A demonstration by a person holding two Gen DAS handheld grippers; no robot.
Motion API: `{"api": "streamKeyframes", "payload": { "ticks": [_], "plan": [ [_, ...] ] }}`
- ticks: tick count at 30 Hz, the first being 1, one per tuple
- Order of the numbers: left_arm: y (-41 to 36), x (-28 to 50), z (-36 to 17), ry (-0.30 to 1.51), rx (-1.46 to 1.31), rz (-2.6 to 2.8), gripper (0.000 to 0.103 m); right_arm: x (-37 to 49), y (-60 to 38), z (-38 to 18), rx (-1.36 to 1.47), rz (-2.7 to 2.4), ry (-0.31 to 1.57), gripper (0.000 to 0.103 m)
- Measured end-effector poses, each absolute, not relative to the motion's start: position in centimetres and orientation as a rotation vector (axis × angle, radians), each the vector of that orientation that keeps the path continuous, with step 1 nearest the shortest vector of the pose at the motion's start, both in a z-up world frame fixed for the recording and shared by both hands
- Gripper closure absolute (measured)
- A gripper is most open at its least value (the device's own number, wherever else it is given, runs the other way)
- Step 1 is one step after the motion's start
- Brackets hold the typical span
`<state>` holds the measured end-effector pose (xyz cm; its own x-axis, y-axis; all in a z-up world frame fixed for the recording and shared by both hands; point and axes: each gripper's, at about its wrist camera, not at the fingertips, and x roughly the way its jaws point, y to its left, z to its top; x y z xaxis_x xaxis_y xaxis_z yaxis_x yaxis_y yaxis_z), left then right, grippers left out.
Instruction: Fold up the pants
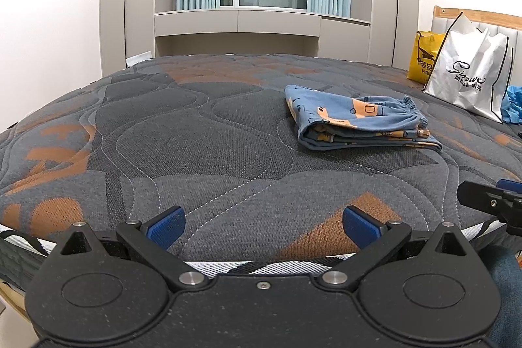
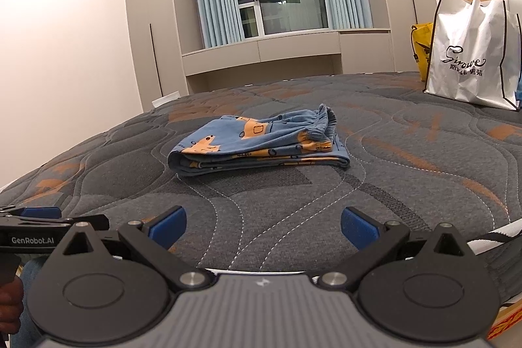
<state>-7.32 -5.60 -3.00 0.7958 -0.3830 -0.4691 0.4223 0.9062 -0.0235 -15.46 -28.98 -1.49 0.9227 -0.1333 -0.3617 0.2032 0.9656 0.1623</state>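
Left wrist view, left to right: bare quilted mattress (image 1: 137,132) in grey and orange; left gripper (image 1: 263,225) low at the near edge, jaws spread wide with nothing between the blue pads (image 1: 166,225); pants (image 1: 355,123) lying folded in a flat stack on the mattress, right of centre and well ahead of the gripper, waistband toward the right; yellow bag (image 1: 421,61) and white bag (image 1: 469,77) standing at the far right by the headboard; right gripper (image 1: 489,201) poking in at the right edge, jaw state impossible to tell from there.

Right wrist view, left to right: side of the left gripper (image 2: 36,227) at the left edge, marked GenRobot.AI; right gripper (image 2: 263,225) near the mattress (image 2: 407,185) edge, jaws likewise spread apart and holding nothing; pants (image 2: 257,142) straight ahead near the middle, folded edge nearest, untouched by either tool; yellow bag (image 2: 422,44) tucked behind the white bag (image 2: 473,54) at far right.
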Motion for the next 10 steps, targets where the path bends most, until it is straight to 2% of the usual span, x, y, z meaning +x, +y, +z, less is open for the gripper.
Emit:
{"api": "streamKeyframes", "payload": {
  "ticks": [10],
  "plan": [
    [-5.57,-7.31,-3.03,0.487,0.084,-0.434,0.001,-15.39,-28.99,-1.62,0.205,-0.176,0.361,0.0]
  ]
}}
